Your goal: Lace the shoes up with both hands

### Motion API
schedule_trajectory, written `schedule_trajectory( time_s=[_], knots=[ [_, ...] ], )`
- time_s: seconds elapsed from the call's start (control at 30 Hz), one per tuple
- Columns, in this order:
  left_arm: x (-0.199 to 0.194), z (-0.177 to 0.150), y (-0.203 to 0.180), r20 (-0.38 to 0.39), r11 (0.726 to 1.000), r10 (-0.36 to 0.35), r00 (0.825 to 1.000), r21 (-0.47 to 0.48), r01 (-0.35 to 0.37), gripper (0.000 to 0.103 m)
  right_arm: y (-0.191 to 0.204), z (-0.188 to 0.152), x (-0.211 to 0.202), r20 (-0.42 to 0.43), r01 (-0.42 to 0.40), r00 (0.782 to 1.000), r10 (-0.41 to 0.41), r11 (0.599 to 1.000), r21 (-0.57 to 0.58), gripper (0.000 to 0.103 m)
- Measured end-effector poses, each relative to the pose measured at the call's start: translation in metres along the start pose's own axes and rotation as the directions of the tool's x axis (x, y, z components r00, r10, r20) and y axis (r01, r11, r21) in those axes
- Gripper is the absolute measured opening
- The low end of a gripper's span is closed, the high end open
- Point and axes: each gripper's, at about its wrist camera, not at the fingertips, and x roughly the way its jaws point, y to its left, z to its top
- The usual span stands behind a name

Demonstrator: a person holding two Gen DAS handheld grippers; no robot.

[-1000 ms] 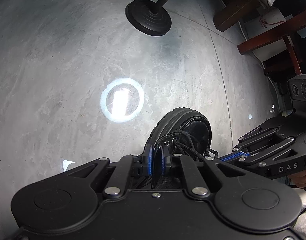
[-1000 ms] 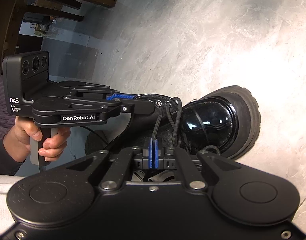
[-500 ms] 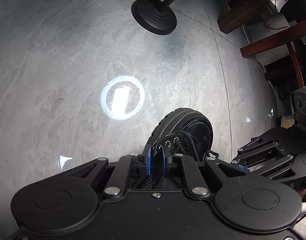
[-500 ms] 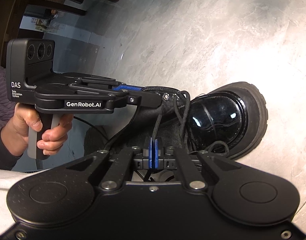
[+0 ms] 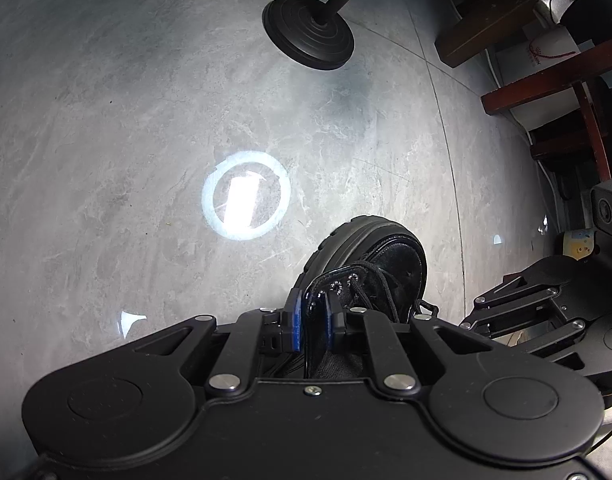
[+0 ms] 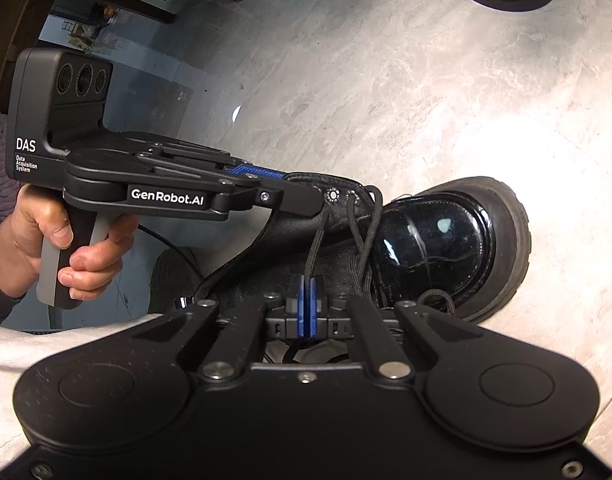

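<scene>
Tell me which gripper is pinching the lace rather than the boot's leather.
The right gripper: a black lace runs down into its closed blue pads. The left gripper clamps the eyelet flap instead.

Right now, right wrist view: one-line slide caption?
Right gripper pinches a black lace while left gripper clamps the glossy boot's eyelet flap.

Two close wrist views, downward, both on the boot [image 5: 386, 264] [image 6: 434, 240].
</scene>
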Motion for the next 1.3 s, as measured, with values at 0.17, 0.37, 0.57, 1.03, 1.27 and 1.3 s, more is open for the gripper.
schedule_trajectory(
  time_s=[0.17, 0.37, 0.57, 1.03, 1.27, 1.3],
  knots=[
    [0.0, 0.0, 0.0, 0.001, 1.0, -0.001, 1.0, 0.0, 0.001, 0.014, -0.001, -0.001, -0.001, 0.001, 0.001, 1.0, -0.001, 1.0, 0.008, 0.003],
    [-0.001, -0.001, -0.001, 0.004, 1.0, 0.006, 1.0, 0.01, -0.006, 0.014, -0.009, -0.002, -0.006, 0.012, -0.004, 1.0, 0.003, 0.999, 0.032, 0.003],
    [-0.001, -0.001, -0.003, 0.006, 1.0, 0.016, 1.0, 0.025, -0.016, 0.014, -0.016, -0.003, -0.005, 0.016, -0.012, 1.0, 0.011, 0.999, 0.046, 0.003],
    [-0.006, -0.005, -0.014, 0.016, 0.996, 0.038, 0.999, 0.075, -0.039, 0.014, -0.018, -0.004, -0.007, 0.027, -0.006, 1.0, 0.005, 0.998, 0.058, 0.003],
    [-0.007, -0.006, -0.019, 0.006, 0.994, 0.049, 0.999, 0.102, -0.049, 0.014, -0.019, -0.004, -0.008, 0.039, 0.015, 0.999, -0.017, 0.999, 0.045, 0.003],
    [-0.007, -0.007, -0.02, 0.004, 0.993, 0.05, 0.999, 0.107, -0.051, 0.014, -0.018, -0.004, -0.008, 0.041, 0.016, 0.999, -0.018, 0.999, 0.044, 0.003]
  ],
)
